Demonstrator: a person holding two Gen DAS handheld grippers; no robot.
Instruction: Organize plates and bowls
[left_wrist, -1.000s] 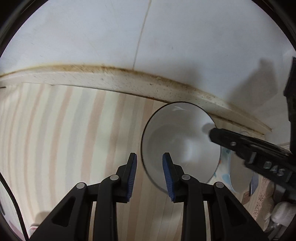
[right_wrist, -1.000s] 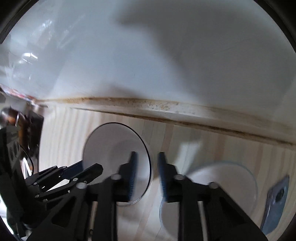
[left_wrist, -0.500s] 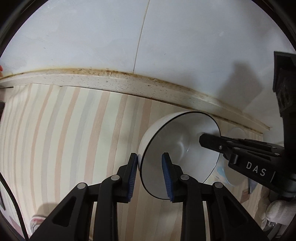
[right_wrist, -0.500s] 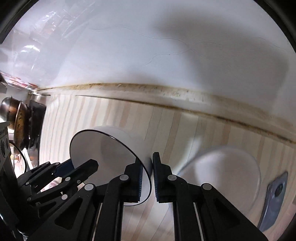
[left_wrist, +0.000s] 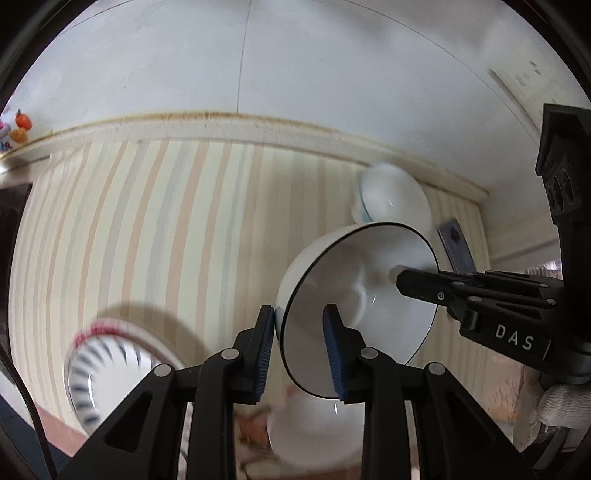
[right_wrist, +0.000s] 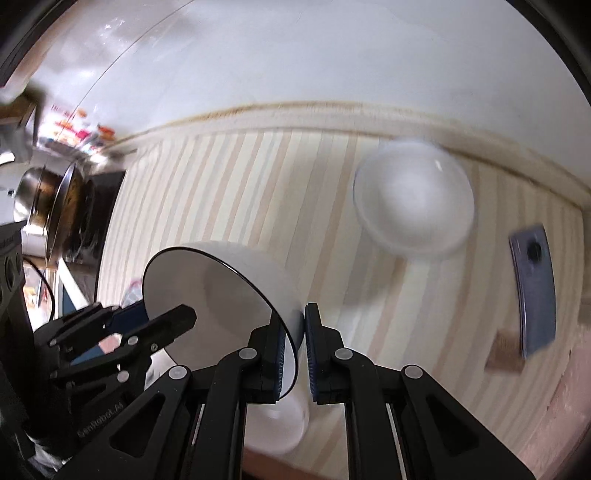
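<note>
1. Far left, left wrist view: striped plate (left_wrist: 107, 365) lay flat on the striped counter (left_wrist: 166, 229), blurred, well apart from the grippers.
2. Left gripper (left_wrist: 301, 343): fingers straddled the rim of the black-rimmed bowl (left_wrist: 354, 306), outer pad touching the wall, inner pad showing a gap. Looked more like cradling than a firm clamp.
3. Bowl was off the counter, tilted on edge, held between both tools.
4. Right gripper (right_wrist: 295, 350): fingers clenched on the opposite rim.
5. Right of that: plain white bowl (right_wrist: 413, 199) near the backsplash, phone-like slab (right_wrist: 532, 288) beyond it.
6. Risks, my read: loose left hold lets the bowl pivot on the right pinch and slip; tools pulling apart could chip the rim; a drop lands on the white dish (left_wrist: 321, 432) below.
</note>
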